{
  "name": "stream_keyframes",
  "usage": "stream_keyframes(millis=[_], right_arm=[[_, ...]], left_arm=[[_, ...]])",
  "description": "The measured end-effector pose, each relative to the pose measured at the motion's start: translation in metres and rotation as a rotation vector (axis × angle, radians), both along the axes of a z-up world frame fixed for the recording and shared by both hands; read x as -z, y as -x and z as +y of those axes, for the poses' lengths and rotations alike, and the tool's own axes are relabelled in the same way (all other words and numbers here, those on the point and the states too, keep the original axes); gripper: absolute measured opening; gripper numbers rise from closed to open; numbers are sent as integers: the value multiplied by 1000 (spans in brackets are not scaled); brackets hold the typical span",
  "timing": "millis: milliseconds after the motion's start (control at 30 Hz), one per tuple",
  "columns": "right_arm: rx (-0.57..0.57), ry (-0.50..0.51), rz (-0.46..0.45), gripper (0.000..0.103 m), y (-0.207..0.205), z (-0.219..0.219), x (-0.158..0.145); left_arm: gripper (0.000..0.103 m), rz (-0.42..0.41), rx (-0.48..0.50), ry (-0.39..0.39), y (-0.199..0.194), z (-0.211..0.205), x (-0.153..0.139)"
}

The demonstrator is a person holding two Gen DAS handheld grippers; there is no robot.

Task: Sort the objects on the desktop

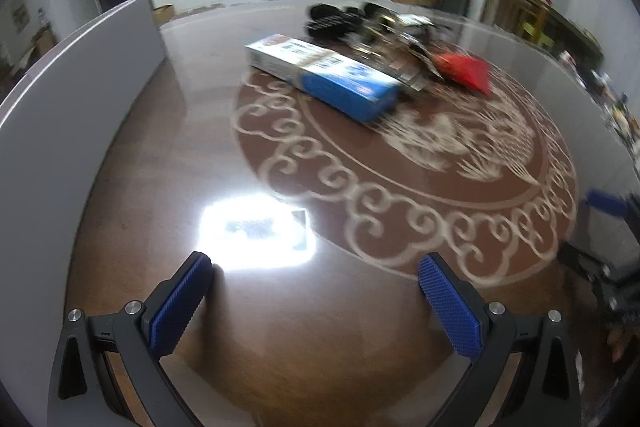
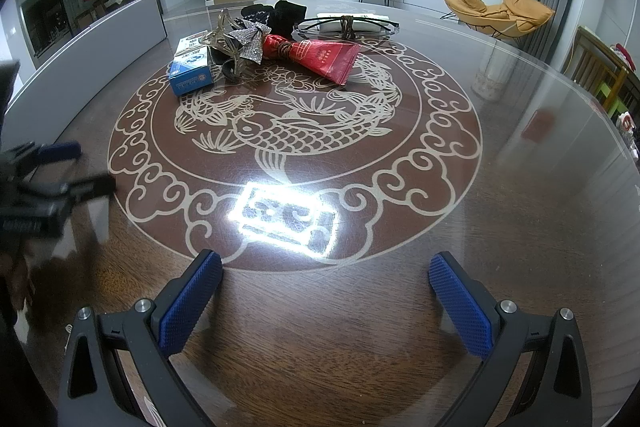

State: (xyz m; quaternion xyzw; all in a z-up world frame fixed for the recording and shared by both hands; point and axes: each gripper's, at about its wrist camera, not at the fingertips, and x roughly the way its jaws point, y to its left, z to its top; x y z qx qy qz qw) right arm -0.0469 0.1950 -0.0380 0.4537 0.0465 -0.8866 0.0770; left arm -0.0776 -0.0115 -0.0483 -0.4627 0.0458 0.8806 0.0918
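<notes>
Holding both grippers low over the glossy brown surface [image 2: 520, 187], I have my left gripper [image 1: 316, 275] and my right gripper [image 2: 326, 273] spread wide with nothing between the pads. Well ahead lies the blue box [image 1: 320, 75], its long axis running from far left to near right in the left wrist view, beside the red packet [image 2: 320, 57], whose wide end points toward my right.
</notes>
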Motion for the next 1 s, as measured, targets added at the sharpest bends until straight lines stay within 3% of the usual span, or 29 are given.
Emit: stream_keyframes(millis=[833, 1000], right_arm=[[3, 4, -1, 103, 1, 1, 0], [-103, 54, -32, 103, 19, -19, -2]], left_arm=[[103, 15, -22, 4, -11, -2, -2], [103, 15, -22, 3, -10, -2, -2]])
